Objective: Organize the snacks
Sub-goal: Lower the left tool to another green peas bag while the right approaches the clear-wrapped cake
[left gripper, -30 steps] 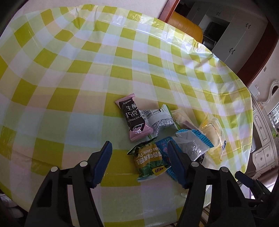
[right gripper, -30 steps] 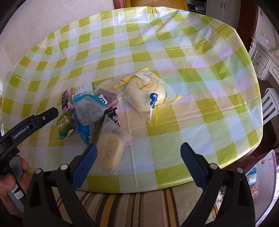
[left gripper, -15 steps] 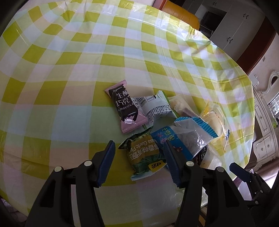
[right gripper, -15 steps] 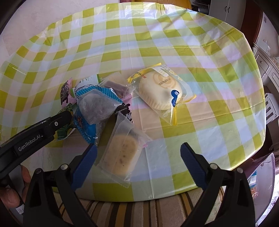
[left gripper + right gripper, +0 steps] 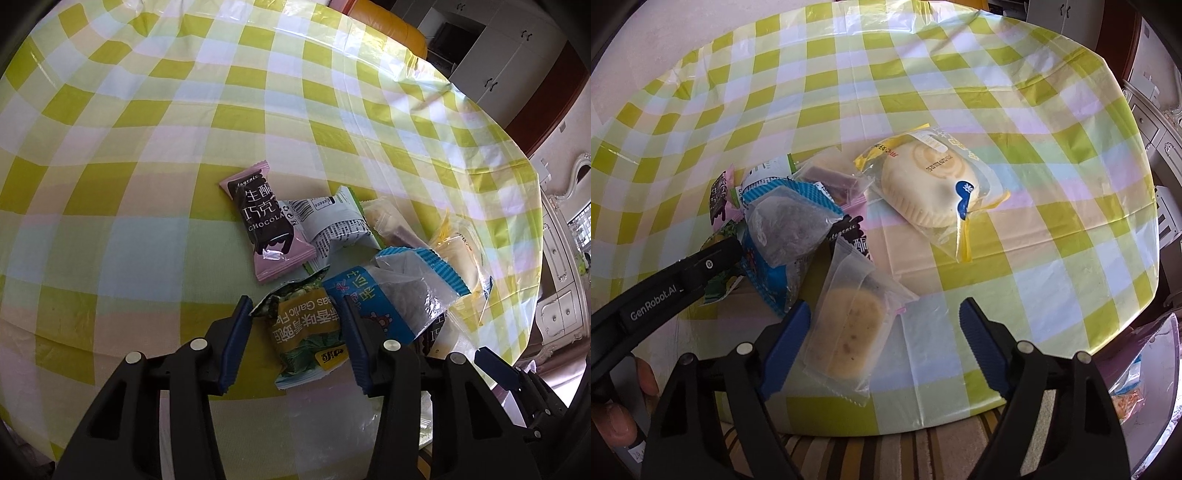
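Note:
A pile of snack packets lies near the front edge of the checked table (image 5: 147,110). My left gripper (image 5: 295,321) straddles a green pea packet (image 5: 306,332). Its jaws are closing: the right pad (image 5: 354,343) is at the packet's edge, and the left pad stands just off it. My right gripper (image 5: 884,306) hangs over a round cake in a clear wrapper (image 5: 846,332). These jaws are closing too: the left pad (image 5: 790,339) touches the wrapper and the right pad is well clear. The left gripper (image 5: 713,258) shows in the right wrist view.
Also in the pile are a pink chocolate packet (image 5: 266,221), a white-green packet (image 5: 332,221), a blue packet (image 5: 399,295), a purple cake (image 5: 831,177) and a large bun bag (image 5: 931,188). Beyond the table stand an orange chair (image 5: 388,33) and cabinets. A striped rug (image 5: 886,454) lies below.
Both grippers have sunk closer to the pile. The left jaws narrowed around the green packet. The right jaws narrowed over the clear-wrapped cake, which now sits between them.

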